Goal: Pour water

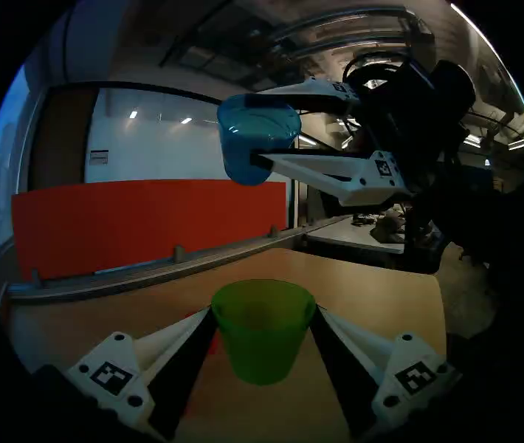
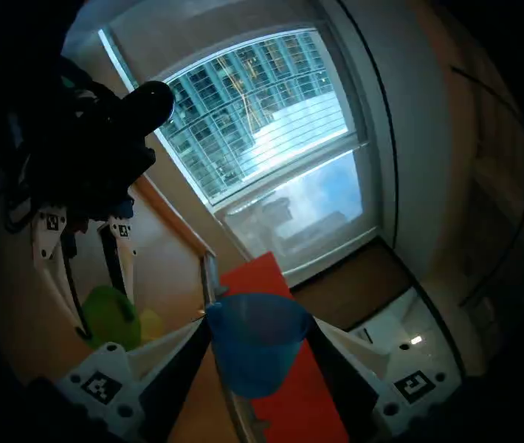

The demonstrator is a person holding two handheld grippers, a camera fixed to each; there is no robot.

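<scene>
A green plastic cup point(image 1: 263, 338) stands upright between the fingers of my left gripper point(image 1: 262, 343), which is shut on it just above the wooden table point(image 1: 380, 295). Higher up, a blue translucent cup point(image 1: 256, 146) is tipped sideways in the right gripper point(image 1: 262, 144), its mouth facing me, above and beyond the green cup. In the right gripper view the blue cup point(image 2: 257, 340) sits clamped between my right gripper point(image 2: 258, 347) fingers, and the green cup point(image 2: 111, 316) shows at lower left in the left gripper point(image 2: 107, 310).
An orange partition panel point(image 1: 144, 221) with a metal rail runs along the table's far edge. A large window point(image 2: 269, 140) with city buildings is behind. A second desk point(image 1: 365, 235) stands beyond the table on the right.
</scene>
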